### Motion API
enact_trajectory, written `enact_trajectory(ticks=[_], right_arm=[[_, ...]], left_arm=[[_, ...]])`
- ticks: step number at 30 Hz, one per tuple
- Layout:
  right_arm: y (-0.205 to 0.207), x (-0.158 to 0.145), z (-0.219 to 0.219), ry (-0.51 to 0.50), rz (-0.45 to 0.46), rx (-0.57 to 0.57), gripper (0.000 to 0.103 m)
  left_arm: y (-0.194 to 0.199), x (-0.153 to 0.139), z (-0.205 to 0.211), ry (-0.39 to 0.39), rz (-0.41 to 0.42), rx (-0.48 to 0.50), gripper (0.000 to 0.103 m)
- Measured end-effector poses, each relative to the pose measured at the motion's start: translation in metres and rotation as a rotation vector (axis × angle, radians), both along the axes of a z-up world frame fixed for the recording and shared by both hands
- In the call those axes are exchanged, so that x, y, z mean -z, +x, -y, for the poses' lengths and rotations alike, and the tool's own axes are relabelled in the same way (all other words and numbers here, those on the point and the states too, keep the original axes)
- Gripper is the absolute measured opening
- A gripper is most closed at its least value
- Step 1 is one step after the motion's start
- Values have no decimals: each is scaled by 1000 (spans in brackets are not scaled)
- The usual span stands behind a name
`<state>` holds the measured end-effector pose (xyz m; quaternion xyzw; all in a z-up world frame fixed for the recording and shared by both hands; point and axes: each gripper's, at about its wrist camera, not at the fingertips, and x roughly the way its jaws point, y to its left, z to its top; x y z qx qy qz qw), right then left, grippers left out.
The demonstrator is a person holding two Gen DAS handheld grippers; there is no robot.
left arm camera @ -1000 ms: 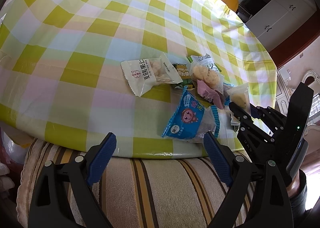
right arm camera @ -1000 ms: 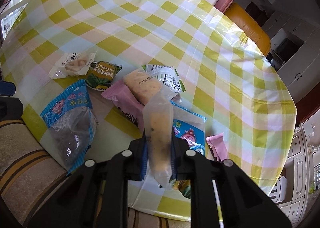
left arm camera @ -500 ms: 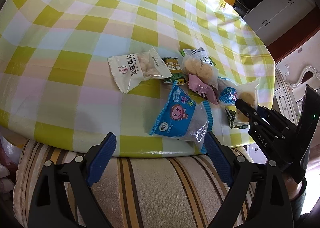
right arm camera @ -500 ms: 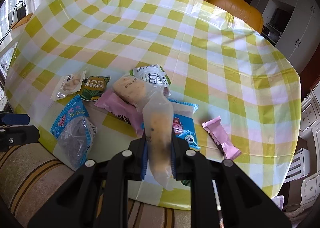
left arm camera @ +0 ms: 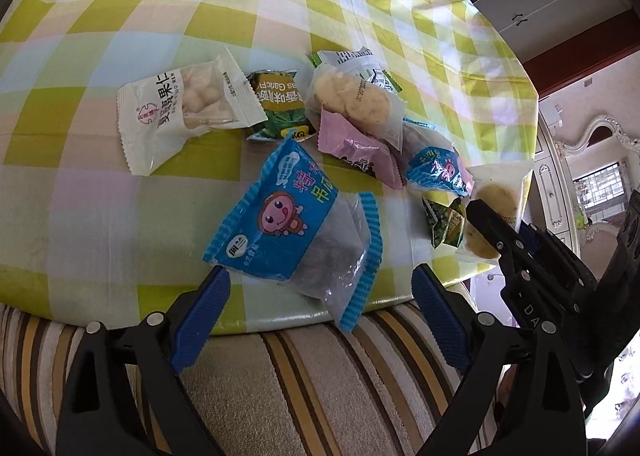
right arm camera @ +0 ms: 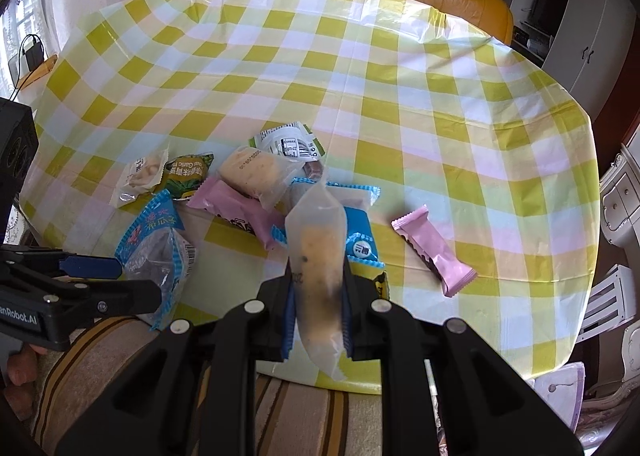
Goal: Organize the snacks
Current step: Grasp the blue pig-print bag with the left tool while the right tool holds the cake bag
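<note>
While the right tongs point(right arm camera: 318, 320) pinch one frosted snack packet point(right arm camera: 318, 256) above the counter's point(right arm camera: 460, 128) near edge, the left tongs point(left arm camera: 320, 296), just widening, straddle one blue packet point(left arm camera: 296, 224) there without pressing it. Two pink packets: one in the pile point(right arm camera: 236, 212), one apart point(right arm camera: 434, 250).

Left jaws wider, nearer blue packet point(left arm camera: 294, 224)

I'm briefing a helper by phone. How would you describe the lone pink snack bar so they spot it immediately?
Start at the round table's yellow-checked cloth, then find the snack pile near its front edge. Beside that pile, on the side away from the window, lies the pink snack bar, flat and apart from the rest. Unlike the other pink packet, nothing overlaps it.
</note>
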<state>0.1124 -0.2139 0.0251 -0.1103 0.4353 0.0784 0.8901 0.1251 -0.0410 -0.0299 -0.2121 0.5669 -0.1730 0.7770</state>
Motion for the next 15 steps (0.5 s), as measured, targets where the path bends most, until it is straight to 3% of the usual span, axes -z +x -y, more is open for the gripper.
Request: enact_trajectory(ticks=[8, 13, 15], right_arm=[[-3, -1, 6, 14, -2, 15, 18], [-4, -3, 10, 27, 0, 28, 18], [-5, -3, 14, 37, -5, 40, 18]], left_arm=[[19, -2, 6, 57, 17, -51, 91], [21, -3, 33, 267, 47, 12, 86], [20, -4, 39, 352, 62, 19, 74]])
